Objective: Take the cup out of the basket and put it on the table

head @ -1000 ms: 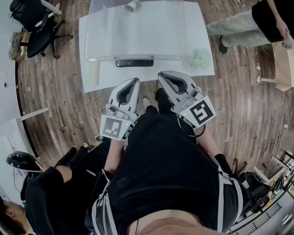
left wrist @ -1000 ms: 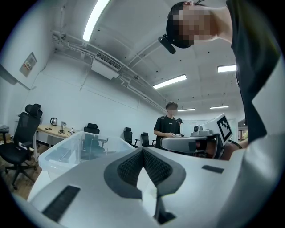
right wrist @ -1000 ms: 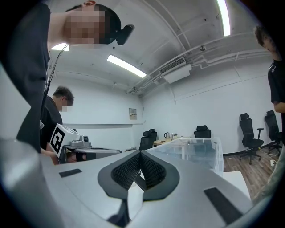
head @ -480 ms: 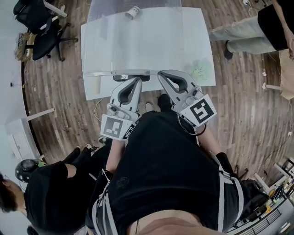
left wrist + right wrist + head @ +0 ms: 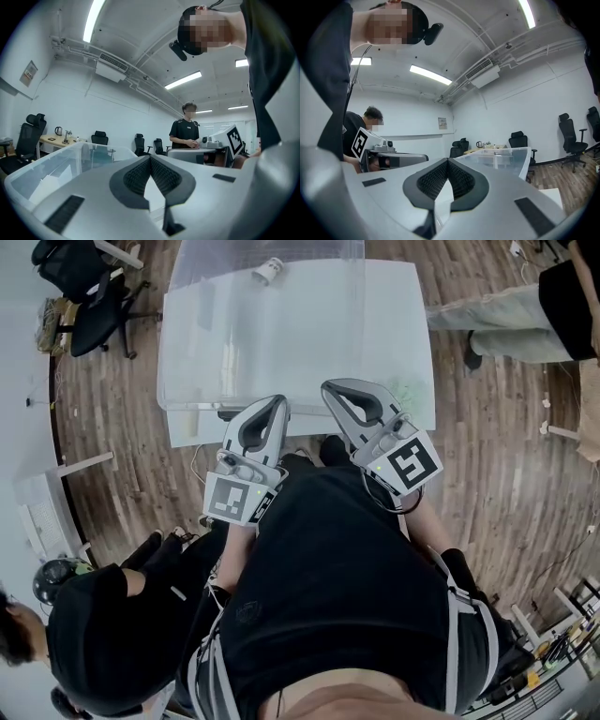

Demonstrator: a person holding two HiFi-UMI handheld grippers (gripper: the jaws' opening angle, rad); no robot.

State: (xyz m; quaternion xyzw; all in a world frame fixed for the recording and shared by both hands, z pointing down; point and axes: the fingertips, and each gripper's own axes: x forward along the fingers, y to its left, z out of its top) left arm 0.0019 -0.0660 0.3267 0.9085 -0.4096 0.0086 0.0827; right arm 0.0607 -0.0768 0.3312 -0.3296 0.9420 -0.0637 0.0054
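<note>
Wooden flooring [image 5: 487, 427] is surrounding a white tabletop [image 5: 394, 324], whose near edge is partly disappearing behind the tongs and the person's black-clad torso [image 5: 337, 587]. The left tongs [image 5: 275, 403] and the right tongs [image 5: 332, 388] are pointing level across that edge, side by side and apart. Each gripper view is showing jaws closed tip to tip and gripping nothing.

A clear basket [image 5: 187, 352] is standing just ahead of both tongs, its far end cut off by the top of the head view. In the gripper views each tongs' own body is blocking the basket's middle.

The cup [image 5: 269, 270] is lying on its side well ahead of both tongs, seemingly inside the basket's far end. It is looking small and veiled by the plastic, so its details are hard to make out.

A pale greenish thing [image 5: 410, 388] just right of the right tongs is too faint to name.
</note>
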